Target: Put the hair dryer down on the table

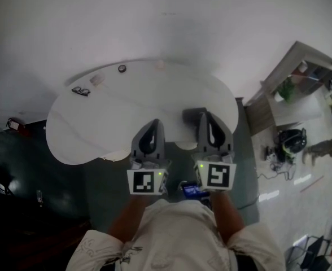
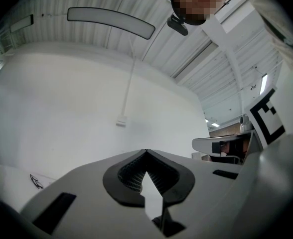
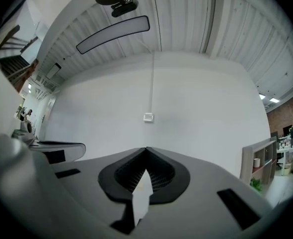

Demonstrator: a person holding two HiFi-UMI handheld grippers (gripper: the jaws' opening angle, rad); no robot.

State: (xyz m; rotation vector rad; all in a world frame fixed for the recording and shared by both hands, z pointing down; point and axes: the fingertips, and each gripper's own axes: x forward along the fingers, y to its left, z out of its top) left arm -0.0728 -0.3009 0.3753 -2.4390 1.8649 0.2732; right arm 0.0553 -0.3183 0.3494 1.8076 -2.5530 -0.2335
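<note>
The grey left gripper [image 1: 154, 123] and grey right gripper [image 1: 205, 116] sit side by side at lower centre of the head view, over the near edge of the white rounded bench [image 1: 98, 120]. Each has its jaws pressed together on nothing and points up at the white wall [image 3: 201, 103], seemingly idle. No hair dryer shows in any view. Black-framed spectacles [image 1: 80, 91] lie at the bench's upper left.

free: table [image 1: 92, 130] centre | obstacles: glasses [image 1: 80, 91], small round object [image 1: 122, 68], far edge

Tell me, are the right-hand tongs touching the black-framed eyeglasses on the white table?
Apart. The head view shows the black-framed eyeglasses at the white table's far left and the right tongs at its near edge, bare tabletop between.
</note>
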